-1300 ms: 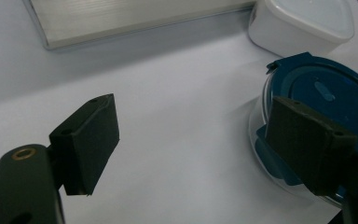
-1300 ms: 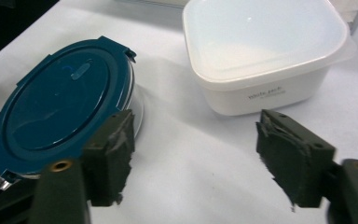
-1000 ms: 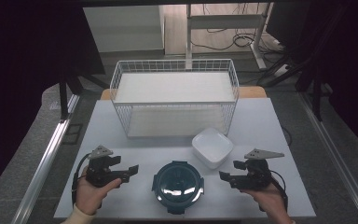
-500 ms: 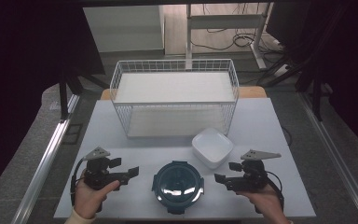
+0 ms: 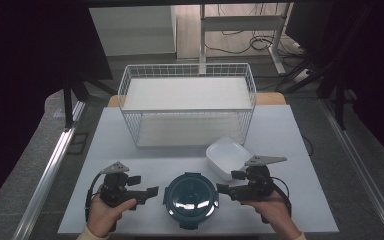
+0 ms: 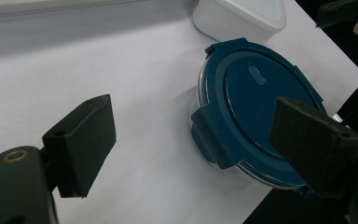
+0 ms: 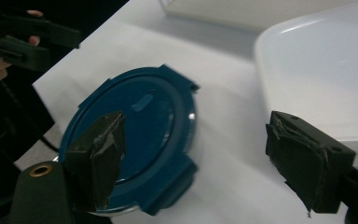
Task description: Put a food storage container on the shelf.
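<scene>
So the round container (image 5: 190, 199) with the dark blue clip-on lid sat at the near edge of the table (image 5: 290, 130), dead center between both hands. The left gripper (image 5: 152, 190) was just to its left with jaws spread wide and nothing in them, and the right gripper (image 5: 221, 188) was just to its right, same deal, wide open and empty. A white square tub (image 5: 227, 156) sat just behind and to the right, touching or nearly touching the container, can't tell which, with a wire basket (image 5: 187, 107) farther back. My guess is the container was stiff with a clear body, maybe glass, so heavier than it looked and slick on the sides. I'd pinch it at the 4 lid tabs or across the rim, not the smooth wall.
</scene>
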Demonstrator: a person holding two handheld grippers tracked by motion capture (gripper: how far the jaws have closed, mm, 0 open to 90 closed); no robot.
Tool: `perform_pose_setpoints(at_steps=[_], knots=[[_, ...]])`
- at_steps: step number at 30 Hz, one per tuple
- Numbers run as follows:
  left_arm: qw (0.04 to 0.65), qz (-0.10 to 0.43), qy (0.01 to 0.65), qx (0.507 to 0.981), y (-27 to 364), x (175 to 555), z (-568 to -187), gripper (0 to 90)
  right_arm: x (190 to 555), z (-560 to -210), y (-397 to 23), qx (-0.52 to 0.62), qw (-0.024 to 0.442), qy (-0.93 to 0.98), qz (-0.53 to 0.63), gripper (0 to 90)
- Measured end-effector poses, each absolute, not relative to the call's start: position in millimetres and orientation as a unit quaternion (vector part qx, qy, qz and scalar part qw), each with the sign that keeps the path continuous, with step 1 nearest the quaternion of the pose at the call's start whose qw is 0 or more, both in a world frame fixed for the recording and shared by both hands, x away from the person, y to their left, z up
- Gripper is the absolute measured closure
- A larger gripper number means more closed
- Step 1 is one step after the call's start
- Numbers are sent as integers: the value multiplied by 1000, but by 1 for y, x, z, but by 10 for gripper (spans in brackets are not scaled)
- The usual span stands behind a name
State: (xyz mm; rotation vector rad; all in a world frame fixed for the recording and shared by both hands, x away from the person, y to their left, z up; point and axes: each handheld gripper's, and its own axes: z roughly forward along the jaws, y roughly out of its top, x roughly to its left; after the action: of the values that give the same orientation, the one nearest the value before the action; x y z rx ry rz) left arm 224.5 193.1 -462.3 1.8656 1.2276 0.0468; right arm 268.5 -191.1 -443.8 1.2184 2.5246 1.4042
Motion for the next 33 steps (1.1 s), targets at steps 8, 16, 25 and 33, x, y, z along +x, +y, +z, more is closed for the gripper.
perform_pose_setpoints(at_steps=[8,16,25,33], knots=[[437,-17,493,752,185,227,-474,146,265,-462,-177,403,-35,809,427,157],[440,-61,499,744,177,234,-488,157,264,-479,-172,438,-70,790,423,132],[450,-127,507,724,169,243,-506,166,257,-495,-161,467,-103,772,418,110],[446,-159,508,720,163,245,-516,183,253,-504,-159,492,-130,750,424,114]])
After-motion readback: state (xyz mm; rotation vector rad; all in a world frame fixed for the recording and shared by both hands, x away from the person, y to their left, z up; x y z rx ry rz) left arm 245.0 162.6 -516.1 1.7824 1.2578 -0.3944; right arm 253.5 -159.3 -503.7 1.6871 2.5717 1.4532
